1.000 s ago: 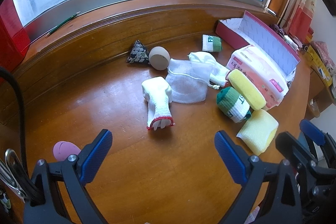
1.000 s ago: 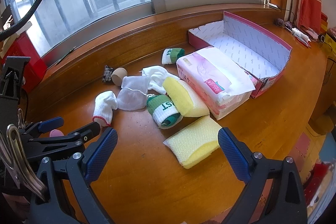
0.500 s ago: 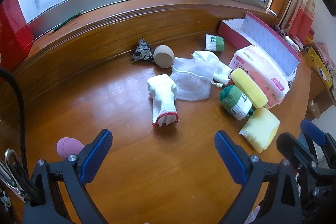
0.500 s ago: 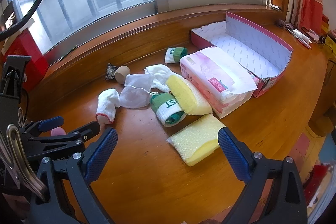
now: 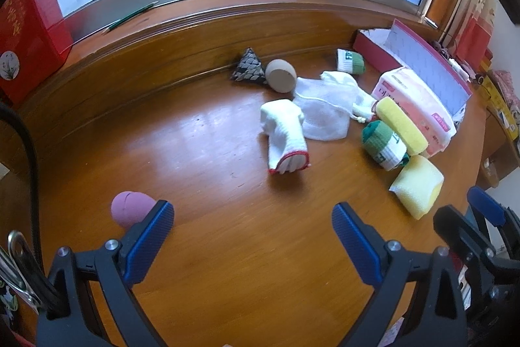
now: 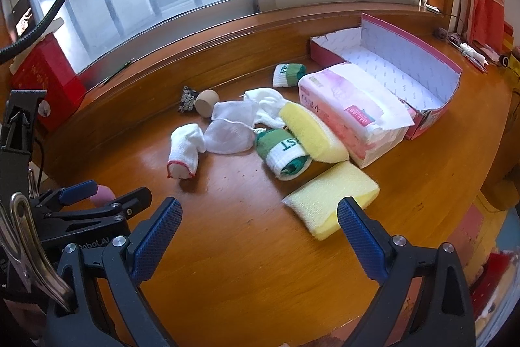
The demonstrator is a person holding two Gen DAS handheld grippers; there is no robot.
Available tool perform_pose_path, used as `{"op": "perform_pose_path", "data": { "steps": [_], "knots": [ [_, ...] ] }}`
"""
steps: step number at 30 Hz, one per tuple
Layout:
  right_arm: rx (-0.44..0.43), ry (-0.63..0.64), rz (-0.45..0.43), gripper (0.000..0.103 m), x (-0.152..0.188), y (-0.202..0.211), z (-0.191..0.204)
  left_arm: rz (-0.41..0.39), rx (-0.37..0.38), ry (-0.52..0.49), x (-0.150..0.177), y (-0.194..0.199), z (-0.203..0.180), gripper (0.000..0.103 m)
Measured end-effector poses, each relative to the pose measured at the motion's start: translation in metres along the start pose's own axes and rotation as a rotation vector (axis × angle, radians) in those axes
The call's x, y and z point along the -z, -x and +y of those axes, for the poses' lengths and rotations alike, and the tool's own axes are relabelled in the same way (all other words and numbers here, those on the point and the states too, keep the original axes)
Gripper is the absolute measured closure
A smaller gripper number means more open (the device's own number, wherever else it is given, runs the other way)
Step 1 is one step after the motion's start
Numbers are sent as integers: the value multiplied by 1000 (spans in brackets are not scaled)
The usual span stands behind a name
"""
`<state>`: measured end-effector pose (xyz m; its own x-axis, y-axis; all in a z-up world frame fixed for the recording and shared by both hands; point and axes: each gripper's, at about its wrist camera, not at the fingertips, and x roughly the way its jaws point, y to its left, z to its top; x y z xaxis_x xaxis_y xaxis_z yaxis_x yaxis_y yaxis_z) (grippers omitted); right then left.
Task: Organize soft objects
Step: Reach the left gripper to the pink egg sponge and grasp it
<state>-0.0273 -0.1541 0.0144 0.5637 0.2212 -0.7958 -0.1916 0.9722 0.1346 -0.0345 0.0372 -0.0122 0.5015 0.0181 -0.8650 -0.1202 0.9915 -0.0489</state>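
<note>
Blue ribbed pads lined both tongs, and each pair stood wide apart, gripping nothing: the left tongs [image 5: 253, 230] and the right tongs [image 6: 259, 225] hovered low over the glossy wooden table [image 5: 201, 145]. Ahead lay the soft things: a rolled white sock with red trim [image 5: 286, 137], a limp mesh pouch [image 5: 321, 116], a green-and-white sock roll [image 6: 284, 153], and two porous yellow sponges [image 6: 331, 200] beside the open pink box [image 6: 406, 67].

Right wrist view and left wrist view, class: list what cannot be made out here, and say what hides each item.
- Pink box: in the left wrist view its floor is hidden by its own wall.
- Tissue pack: print too small in both views.
- Purple ball: partly covered by the left gripper in both views.
- Green-and-white sock roll: lettering cut off by its fold.
</note>
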Motion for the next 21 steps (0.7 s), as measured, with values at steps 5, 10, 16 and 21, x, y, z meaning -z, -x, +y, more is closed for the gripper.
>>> {"op": "perform_pose_path", "data": {
  "steps": [5, 10, 16, 21],
  "knots": [
    [3, 15, -5, 4, 3, -1, 7, 1, -1, 0, 1, 0, 2, 3],
    [11, 38, 0, 4, 6, -4, 11, 1, -7, 15, 3, -1, 17, 3],
    [19, 43, 14, 4, 12, -9, 11, 4, -29, 11, 7, -4, 35, 3],
    [28, 18, 28, 4, 15, -13, 6, 25, -45, 21, 14, -11, 56, 3]
  ]
}}
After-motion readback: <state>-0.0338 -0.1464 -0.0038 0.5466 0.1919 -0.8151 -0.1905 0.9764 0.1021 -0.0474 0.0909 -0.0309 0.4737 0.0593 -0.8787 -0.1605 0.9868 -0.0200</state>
